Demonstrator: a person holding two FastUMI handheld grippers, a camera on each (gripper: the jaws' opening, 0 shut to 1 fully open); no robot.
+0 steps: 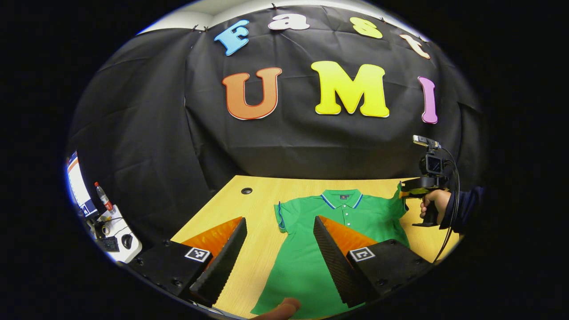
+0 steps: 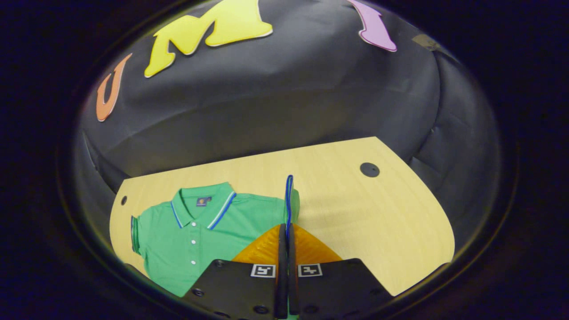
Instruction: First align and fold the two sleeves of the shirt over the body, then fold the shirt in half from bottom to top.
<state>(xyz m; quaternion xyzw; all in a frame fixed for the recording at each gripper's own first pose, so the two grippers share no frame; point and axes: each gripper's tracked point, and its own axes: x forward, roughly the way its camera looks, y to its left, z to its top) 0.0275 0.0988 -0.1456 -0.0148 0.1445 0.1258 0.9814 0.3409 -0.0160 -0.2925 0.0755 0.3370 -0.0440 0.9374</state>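
A green polo shirt (image 1: 306, 213) with a blue-and-white trimmed collar lies face up on the wooden table (image 1: 266, 186), collar toward the wall. My left gripper (image 1: 280, 220) hovers open above the shirt's left side, with the left sleeve (image 1: 281, 215) showing between its fingers. In the left gripper view, a hand (image 1: 433, 202) holds my right gripper (image 1: 405, 192) at the shirt's right sleeve. In the right gripper view, my right gripper (image 2: 286, 227) is shut on that sleeve (image 2: 290, 195), whose blue-edged cuff stands upright above the fingertips. The rest of the shirt (image 2: 191, 235) lies flat to its left.
Round cable holes sit in the table near the back (image 1: 246, 190) (image 2: 369, 169). A side desk with a bottle (image 1: 104, 198) and a monitor stands far left. A fingertip (image 1: 280, 310) shows at the bottom edge. Bare wood (image 2: 378, 222) stretches right of the shirt.
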